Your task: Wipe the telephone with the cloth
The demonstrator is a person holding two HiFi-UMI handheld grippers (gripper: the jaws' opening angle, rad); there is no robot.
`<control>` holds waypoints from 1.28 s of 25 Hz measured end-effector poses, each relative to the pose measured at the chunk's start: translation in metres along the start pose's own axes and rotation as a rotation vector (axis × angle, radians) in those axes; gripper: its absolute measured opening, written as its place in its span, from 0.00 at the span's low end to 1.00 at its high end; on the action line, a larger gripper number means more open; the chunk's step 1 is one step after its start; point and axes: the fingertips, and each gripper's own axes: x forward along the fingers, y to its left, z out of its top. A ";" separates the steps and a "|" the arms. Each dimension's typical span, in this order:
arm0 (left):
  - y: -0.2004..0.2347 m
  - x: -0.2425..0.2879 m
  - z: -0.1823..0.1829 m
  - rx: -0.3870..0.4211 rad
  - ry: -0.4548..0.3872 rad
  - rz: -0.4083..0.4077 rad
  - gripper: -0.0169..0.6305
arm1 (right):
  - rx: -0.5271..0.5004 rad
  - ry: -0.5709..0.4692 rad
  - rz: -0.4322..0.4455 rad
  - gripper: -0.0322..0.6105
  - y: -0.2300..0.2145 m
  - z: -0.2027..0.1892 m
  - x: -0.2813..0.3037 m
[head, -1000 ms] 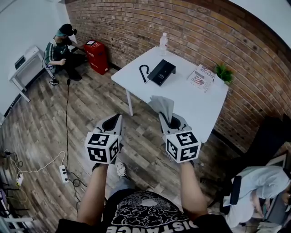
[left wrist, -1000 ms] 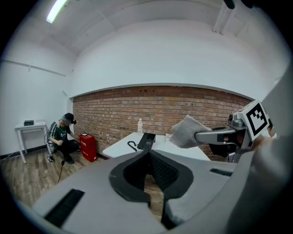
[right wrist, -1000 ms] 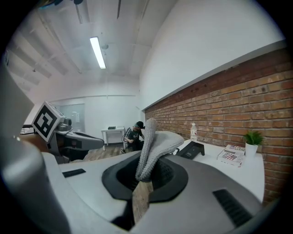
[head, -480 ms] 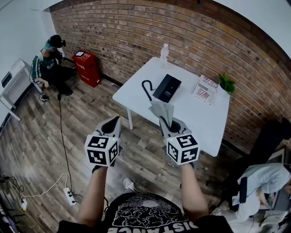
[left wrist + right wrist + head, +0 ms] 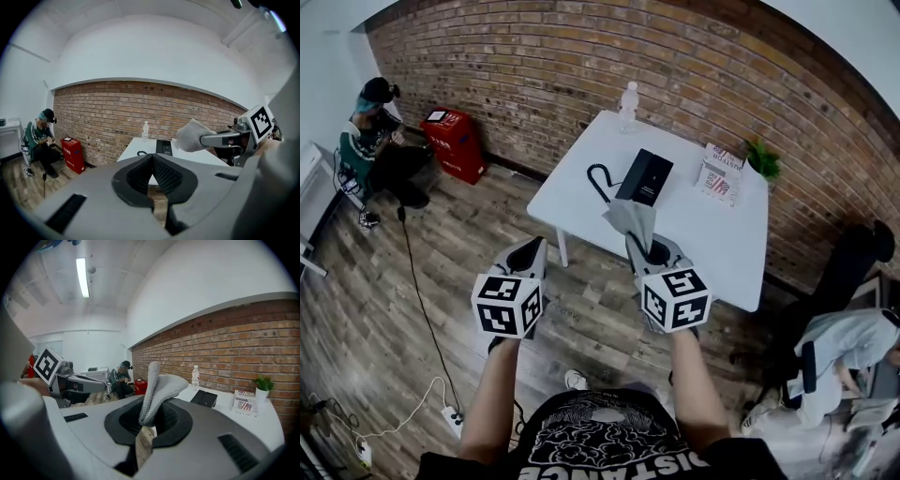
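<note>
Your right tool (image 5: 649, 248) pinches the cloth (image 5: 633, 217); your left tool (image 5: 528, 255) is pressed together, empty. The telephone (image 5: 644, 176) lies at twelve o'clock on the worktop (image 5: 712, 234), well apart. Step closer, then lower the cloth's loose end flat onto it.

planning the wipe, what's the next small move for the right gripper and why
Probably carry the right gripper forward and down toward the telephone. It is shut on the cloth, but the telephone lies ahead on the white table, apart from the cloth, so no wiping can start yet.
</note>
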 end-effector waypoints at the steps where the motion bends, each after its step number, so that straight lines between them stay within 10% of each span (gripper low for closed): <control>1: 0.000 0.003 0.001 0.002 -0.001 -0.013 0.04 | 0.000 -0.001 -0.003 0.07 -0.001 0.001 0.002; 32: -0.001 0.279 0.056 0.070 0.100 -0.187 0.04 | 0.063 0.033 -0.122 0.07 -0.217 0.019 0.155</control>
